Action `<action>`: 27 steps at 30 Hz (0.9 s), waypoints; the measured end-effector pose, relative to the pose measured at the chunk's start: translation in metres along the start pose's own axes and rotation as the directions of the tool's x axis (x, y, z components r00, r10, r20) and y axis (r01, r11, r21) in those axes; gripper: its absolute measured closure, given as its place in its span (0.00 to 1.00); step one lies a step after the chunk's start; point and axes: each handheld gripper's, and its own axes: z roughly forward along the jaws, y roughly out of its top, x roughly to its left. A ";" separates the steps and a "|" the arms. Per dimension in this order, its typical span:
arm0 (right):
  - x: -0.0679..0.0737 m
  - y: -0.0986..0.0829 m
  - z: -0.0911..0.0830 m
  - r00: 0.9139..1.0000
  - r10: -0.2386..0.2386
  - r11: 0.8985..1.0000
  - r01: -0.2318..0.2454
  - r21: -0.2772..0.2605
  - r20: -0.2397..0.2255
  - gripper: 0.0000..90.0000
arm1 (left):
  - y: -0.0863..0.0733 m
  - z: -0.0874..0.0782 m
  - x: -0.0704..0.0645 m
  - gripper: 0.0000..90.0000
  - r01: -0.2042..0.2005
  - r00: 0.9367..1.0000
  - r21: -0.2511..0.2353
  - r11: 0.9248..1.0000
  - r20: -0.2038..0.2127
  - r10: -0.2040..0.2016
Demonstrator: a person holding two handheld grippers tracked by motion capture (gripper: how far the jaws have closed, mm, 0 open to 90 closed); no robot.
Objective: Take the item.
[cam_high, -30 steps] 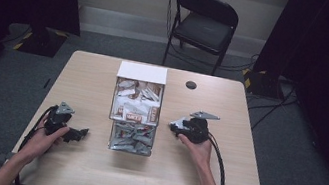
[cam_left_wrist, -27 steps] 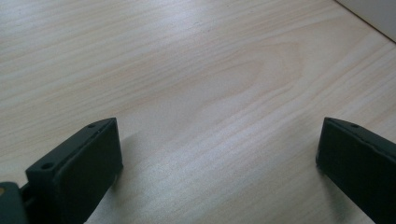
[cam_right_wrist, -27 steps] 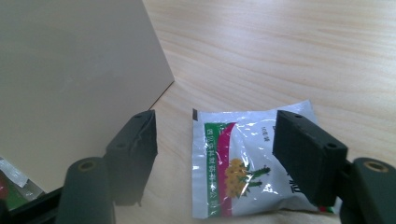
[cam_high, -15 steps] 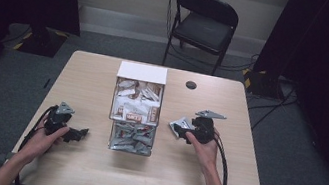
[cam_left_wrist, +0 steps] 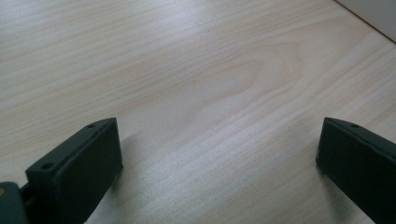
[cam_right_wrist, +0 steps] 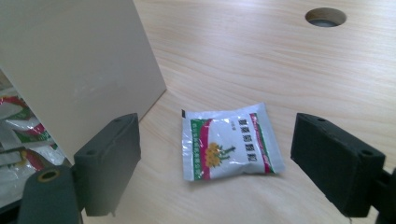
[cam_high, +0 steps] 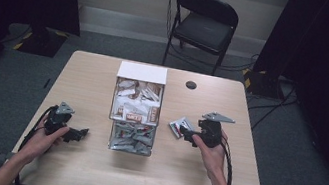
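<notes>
The sachet [cam_right_wrist: 231, 142] carries small print too blurred to read.

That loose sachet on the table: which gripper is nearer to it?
Right. The right gripper is open right at the sachet, which lies flat between its jaws. The left gripper sits open across the box, over bare table.

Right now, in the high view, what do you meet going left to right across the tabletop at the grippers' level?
Left gripper, jaws open → clear bin of sachets → loose sachet lying flat on the table → right gripper, jaws open just beside that sachet.
</notes>
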 end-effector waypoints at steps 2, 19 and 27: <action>-0.001 -0.002 -0.006 1.000 0.005 1.000 -0.005 -0.003 0.007 0.17 | 0.000 0.000 0.000 0.00 0.000 1.000 0.000 1.000 0.000 0.000; -0.007 -0.022 -0.054 0.997 0.054 0.999 -0.054 0.003 0.049 0.17 | 0.000 0.000 0.000 0.00 0.002 1.000 -0.001 1.000 0.002 -0.002; -0.016 -0.045 -0.070 0.993 0.046 0.997 -0.052 0.054 0.110 0.17 | 0.000 0.000 0.000 0.00 0.002 1.000 -0.001 1.000 0.002 -0.002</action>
